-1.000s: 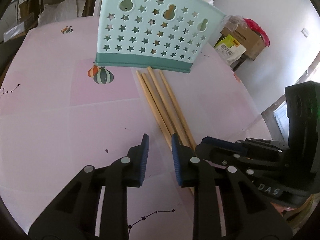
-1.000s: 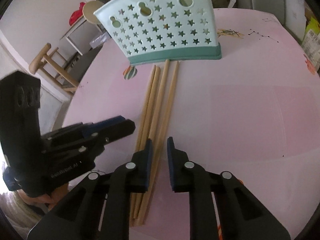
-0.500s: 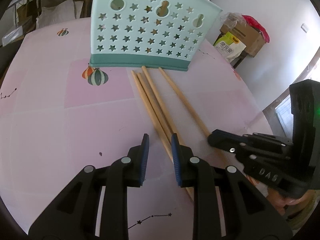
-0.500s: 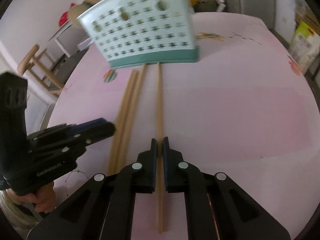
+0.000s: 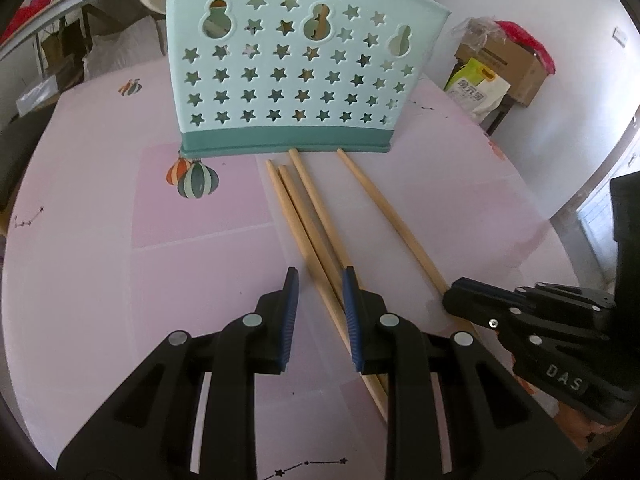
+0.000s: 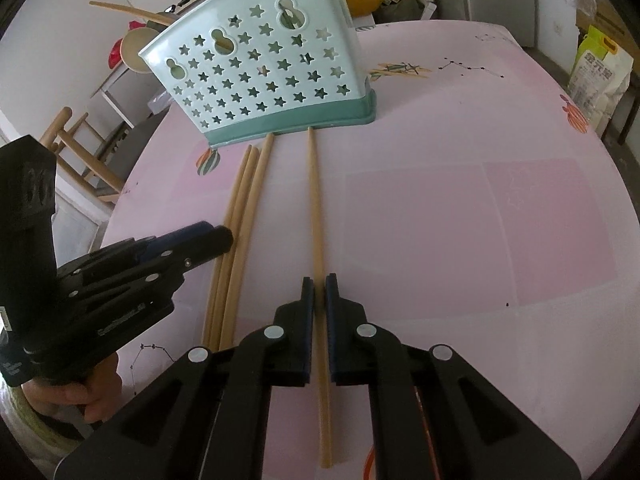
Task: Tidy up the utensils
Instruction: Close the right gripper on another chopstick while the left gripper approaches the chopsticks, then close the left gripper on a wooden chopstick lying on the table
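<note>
Four wooden chopsticks lie on the pink worktop [image 6: 460, 220] in front of a mint-green utensil holder [image 6: 260, 76] with star-shaped holes. One single chopstick [image 6: 316, 216] lies apart from the others, with its far end touching the dark green base of the holder. The right tool [image 6: 319, 292] is closed on this chopstick: the two blue pads press its sides and the stick runs on between the black fingers toward the camera. Its jaws have just been closing, with the chopstick between them. The three other chopsticks [image 5: 308, 236] lie close together to the left of the single one, also pointing to the holder. The left tool [image 5: 320, 292] hangs over them with a narrow gap between its pads, and the pads touch nothing; the sticks pass under its right finger. In the right wrist view a hand [image 6: 76, 396] holds the grip of the left tool. A printed balloon [image 5: 194, 178] decorates the worktop near the left corner of the holder.
</note>
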The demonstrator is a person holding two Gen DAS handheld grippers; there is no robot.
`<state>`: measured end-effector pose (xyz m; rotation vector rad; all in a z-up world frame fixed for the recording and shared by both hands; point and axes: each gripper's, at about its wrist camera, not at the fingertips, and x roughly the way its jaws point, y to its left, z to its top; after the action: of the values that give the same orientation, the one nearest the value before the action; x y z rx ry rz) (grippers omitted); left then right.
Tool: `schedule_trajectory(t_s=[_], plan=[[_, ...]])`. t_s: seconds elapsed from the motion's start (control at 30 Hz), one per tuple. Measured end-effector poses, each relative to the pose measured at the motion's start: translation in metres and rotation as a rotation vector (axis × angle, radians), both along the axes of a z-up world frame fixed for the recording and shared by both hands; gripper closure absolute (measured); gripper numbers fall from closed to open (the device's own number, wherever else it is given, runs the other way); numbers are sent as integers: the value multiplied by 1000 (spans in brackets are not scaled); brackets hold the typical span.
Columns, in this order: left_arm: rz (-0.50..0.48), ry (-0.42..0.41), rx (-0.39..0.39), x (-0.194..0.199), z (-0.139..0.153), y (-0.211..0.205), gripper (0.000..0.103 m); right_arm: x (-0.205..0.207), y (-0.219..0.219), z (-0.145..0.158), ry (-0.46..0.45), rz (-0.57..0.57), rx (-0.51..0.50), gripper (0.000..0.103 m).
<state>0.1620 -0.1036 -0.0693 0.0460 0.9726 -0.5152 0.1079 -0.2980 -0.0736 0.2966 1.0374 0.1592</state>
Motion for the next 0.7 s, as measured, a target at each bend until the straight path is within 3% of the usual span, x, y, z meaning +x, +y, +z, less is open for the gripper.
schedule_trajectory(t_s=[0.2,0.27,0.7], plan=[[30,-4,33,0,2,4,83,0,-1,0,1,0,8,97],[35,-8,52,0,1,8,91,0,-1,0,1,1,9,97],[126,40,41,-5,0,44,98,-2,4,1,11,25,-19,97]])
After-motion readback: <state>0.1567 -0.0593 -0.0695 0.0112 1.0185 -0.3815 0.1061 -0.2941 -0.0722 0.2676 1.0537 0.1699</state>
